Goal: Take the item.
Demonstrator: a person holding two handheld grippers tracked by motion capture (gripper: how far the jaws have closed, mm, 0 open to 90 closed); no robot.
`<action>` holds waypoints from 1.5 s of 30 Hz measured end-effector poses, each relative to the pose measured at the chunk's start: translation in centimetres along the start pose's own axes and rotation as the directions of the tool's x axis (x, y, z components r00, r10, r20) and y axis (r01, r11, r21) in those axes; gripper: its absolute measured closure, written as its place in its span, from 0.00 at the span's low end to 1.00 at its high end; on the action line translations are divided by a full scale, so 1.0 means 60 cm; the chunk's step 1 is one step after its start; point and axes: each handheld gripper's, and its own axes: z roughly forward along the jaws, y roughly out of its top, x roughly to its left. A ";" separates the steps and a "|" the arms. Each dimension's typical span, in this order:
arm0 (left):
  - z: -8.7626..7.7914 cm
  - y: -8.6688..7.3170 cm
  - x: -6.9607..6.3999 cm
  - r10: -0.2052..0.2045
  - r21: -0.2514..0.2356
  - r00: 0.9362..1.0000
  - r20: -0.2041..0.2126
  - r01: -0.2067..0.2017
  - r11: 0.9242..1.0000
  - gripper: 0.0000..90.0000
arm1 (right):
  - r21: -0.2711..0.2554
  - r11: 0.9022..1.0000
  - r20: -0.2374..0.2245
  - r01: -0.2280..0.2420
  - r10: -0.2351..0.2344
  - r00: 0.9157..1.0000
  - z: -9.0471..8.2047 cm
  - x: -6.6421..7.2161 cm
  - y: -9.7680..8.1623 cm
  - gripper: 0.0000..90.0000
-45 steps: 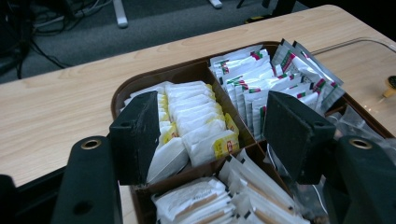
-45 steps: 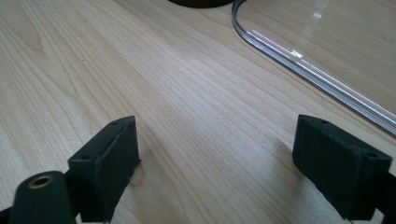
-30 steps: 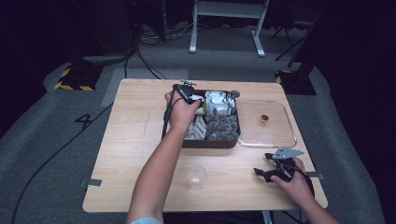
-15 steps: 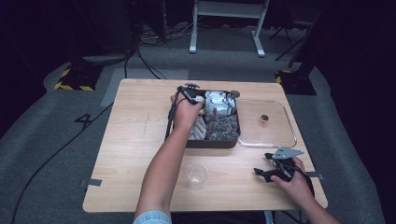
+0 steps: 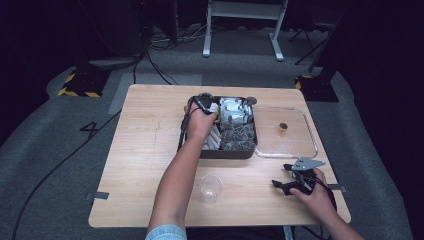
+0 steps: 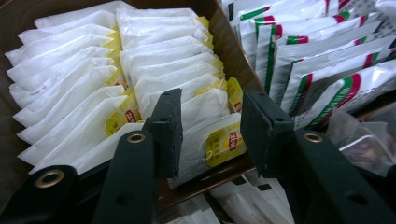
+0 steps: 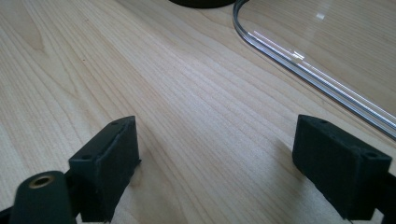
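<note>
The left gripper [image 6: 210,126], jaws parted, straddles a white tea bag [image 6: 205,135] in the box [image 5: 227,152], while the right gripper [image 7: 215,172] rests wide open on the table [image 5: 145,150] at four o'clock.

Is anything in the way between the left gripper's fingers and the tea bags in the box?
Nothing visible. The left gripper hangs open right over the white tea bags in the box, its fingers straddling the nearest yellow-tagged one. The green-striped sachets sit in the next compartment, off to the side.

Black left tongs [image 6: 210,135] with brass eyelets; pale blue sleeve [image 5: 165,233].
</note>
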 end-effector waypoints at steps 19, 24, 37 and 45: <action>0.010 -0.003 -0.001 0.075 0.081 0.997 -0.025 -0.073 0.994 0.91 | -0.001 1.000 0.001 0.001 -0.001 1.000 0.000 0.000 0.000 0.16; -0.001 0.003 -0.012 0.133 0.100 0.991 -0.030 -0.130 0.987 1.00 | -0.001 1.000 0.001 0.001 -0.001 1.000 0.000 0.000 0.000 0.16; -0.036 0.019 -0.017 0.146 0.026 0.989 -0.040 -0.145 0.989 1.00 | -0.001 1.000 0.000 0.001 -0.001 1.000 0.000 0.000 0.000 0.16; -0.078 0.034 -0.022 0.159 -0.042 0.986 -0.041 -0.160 0.986 1.00 | -0.001 1.000 0.000 0.001 -0.001 1.000 0.000 0.000 0.000 0.16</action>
